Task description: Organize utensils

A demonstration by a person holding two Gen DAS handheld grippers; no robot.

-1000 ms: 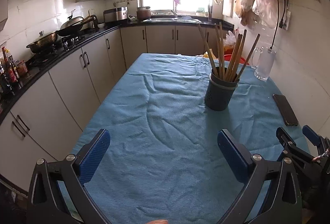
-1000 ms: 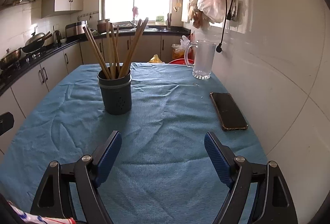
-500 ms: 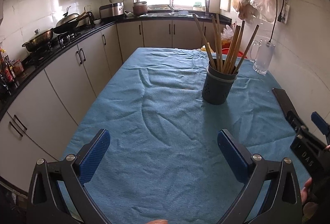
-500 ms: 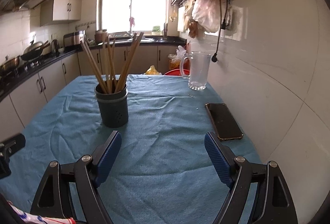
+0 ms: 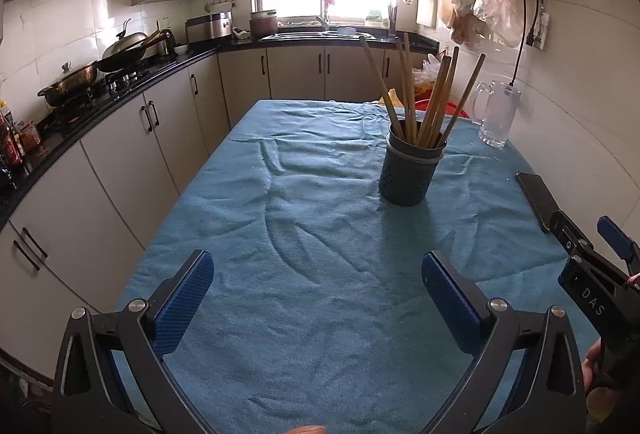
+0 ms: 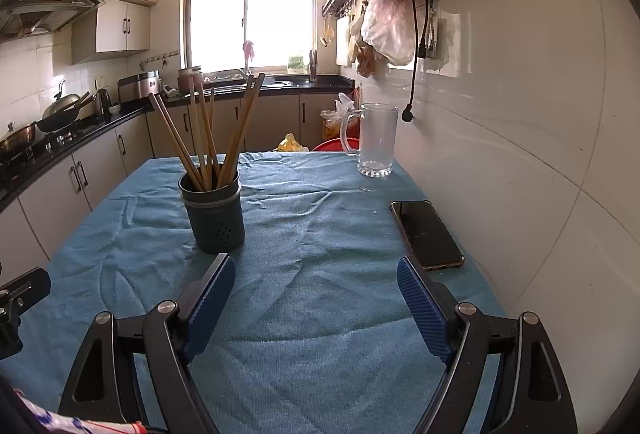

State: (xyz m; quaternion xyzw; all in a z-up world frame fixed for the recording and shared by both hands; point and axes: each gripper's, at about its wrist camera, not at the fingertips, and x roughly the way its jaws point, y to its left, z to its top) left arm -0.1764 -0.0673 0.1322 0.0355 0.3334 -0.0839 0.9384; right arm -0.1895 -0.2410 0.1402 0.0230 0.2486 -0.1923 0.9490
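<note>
Blue cloth (image 5: 320, 234) covers your kitchen table. Your dark holder (image 6: 214, 212) stands upright mid-table, its wooden chopsticks (image 6: 208, 138) fanning upward, tips splayed left and right. Your left gripper (image 5: 316, 286) and right gripper (image 6: 314, 294) both angle down over the near cloth, jaws spread, nothing between them. Beside the wall lie a phone (image 6: 426, 234) and an empty glass mug (image 6: 376, 140).

Wooden chopsticks (image 6: 208, 138) stand splayed in a dark perforated holder (image 6: 214, 216).
</note>
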